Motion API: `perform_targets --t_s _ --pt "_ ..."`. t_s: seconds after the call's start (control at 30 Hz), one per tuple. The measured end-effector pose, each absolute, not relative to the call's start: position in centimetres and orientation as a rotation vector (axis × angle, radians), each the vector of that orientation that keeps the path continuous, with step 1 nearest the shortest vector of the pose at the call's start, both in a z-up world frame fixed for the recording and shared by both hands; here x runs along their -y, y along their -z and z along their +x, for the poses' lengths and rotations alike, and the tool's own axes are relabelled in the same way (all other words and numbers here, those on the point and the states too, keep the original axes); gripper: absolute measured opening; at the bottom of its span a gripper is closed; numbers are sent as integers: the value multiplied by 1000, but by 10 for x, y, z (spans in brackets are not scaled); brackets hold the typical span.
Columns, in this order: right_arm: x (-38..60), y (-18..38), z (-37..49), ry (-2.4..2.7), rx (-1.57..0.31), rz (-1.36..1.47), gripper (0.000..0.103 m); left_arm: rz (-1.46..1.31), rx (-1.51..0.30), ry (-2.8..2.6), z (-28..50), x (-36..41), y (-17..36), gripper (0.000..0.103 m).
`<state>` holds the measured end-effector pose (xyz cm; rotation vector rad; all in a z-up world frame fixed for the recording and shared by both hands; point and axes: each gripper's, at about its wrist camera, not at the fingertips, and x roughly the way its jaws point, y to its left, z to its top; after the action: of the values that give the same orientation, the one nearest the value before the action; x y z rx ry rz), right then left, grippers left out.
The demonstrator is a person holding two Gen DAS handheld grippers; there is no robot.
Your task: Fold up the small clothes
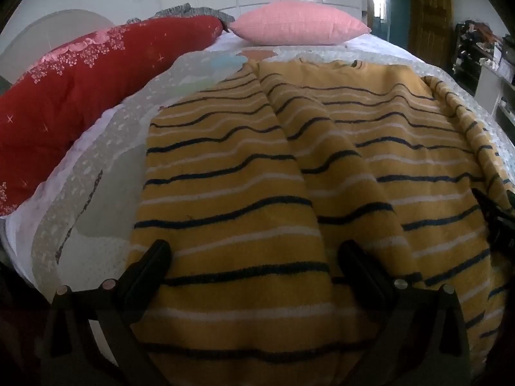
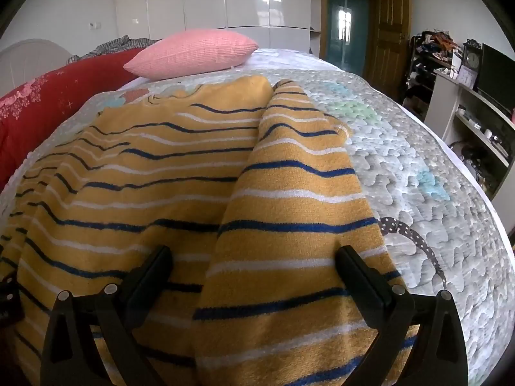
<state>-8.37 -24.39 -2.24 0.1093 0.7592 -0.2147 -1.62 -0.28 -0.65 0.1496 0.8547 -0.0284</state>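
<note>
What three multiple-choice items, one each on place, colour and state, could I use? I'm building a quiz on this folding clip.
1. Where is the pink pillow?
A. at the far end of the bed
B. on the sweater
C. on the floor

2. What is the main colour of the striped sweater?
A. green
B. mustard yellow
C. purple

3. How are the fingers of the left gripper and right gripper set?
A. spread apart over the sweater
B. closed on the pillow
C. out of view

Key: A, it lies beyond the sweater; B, yellow with dark and white stripes; A, a wide gap shows in both views.
</note>
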Motion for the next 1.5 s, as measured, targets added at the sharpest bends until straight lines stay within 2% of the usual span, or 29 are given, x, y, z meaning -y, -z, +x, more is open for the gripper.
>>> perform_targets --t_s 0.5,0.87,0.97,1.03,1.07,1.1,1.2,1.27,1.37,1.5 --pt "247 24 -80 217 -769 104 103 6 -882 125 -37 -26 -28 103" --pt "263 26 -84 115 -795 222 103 -79 -827 -21 -57 -113 -55 103" --pt "256 24 -81 128 -826 169 103 -121 -825 -65 -60 -139 -54 103" --pt "253 16 -76 152 -899 115 97 -146 -827 -85 -62 -152 -52 103" --pt "254 6 -80 162 -924 138 87 -156 -826 -91 -63 -157 -51 103" --pt "253 -10 -87 138 -892 179 84 -162 -824 -94 -63 -160 -50 103" --pt "229 -47 -103 16 -793 189 84 -171 -826 -95 -64 -166 -45 103" --pt "200 -59 -104 -106 -803 178 84 -188 -832 -82 -65 -168 -40 103" --pt "154 -52 -105 -291 -827 173 83 -208 -844 -72 -67 -169 -35 103" --pt "95 -38 -102 -457 -892 103 76 -216 -841 -88 -74 -179 -35 103"
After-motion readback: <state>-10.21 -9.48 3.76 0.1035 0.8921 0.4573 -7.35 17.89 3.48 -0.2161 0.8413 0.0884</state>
